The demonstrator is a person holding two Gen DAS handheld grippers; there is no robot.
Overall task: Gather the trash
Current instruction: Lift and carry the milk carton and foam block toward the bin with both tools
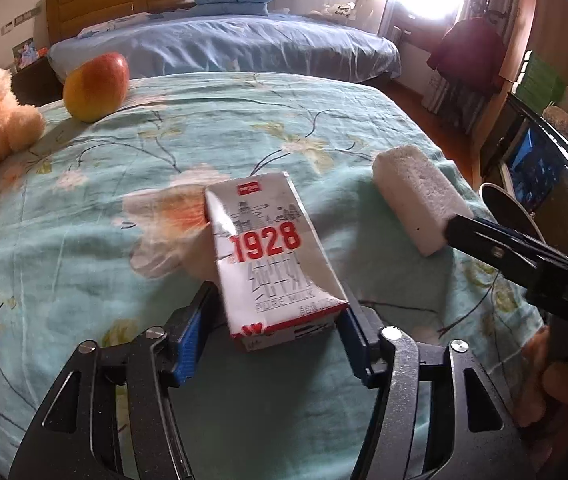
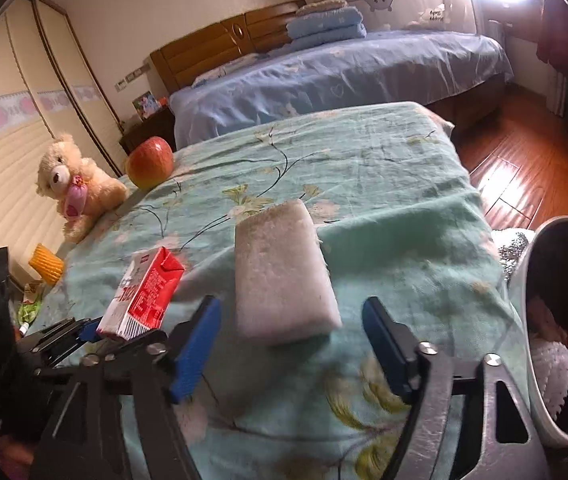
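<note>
Leftmost, on teal floral bedspread (image 2: pixel 384 168): plush teddy bear (image 2: pixel 78 188), cream fur, pink bib; beside it round red-yellow apple (image 2: pixel 150 162), smooth skin. Nearer edge, ribbed yellow foam sleeve (image 2: pixel 46 266), partly cut off by bed edge.

Then milk carton (image 1: pixel 272 256), glossy white-and-red cardboard box, printed "1928" and "PURE MILK", near end sitting between the left gripper (image 1: pixel 270 332) pads. Jaws apart; blue ribbed pads (image 1: pixel 190 338) flanking carton base, left pad w/ slight gap, right pad close to carton corner, contact there not clear. In right wrist view, same carton (image 2: pixel 142 296) seen from its red side, tilted, propped up off the cloth at far end.

Next, to the right: white foam block (image 2: pixel 284 272), rectangular, coarse grainy surface, frayed at far edge, lying flat on cloth. Sits ahead of and between the right gripper (image 2: pixel 288 320) fingers, not touched; jaws wide open, clear gap both sides.

Far right: round trash bin (image 2: pixel 524 280), white rim, dark inside, white foam netting and other scraps in it, just beside bed edge.
</note>
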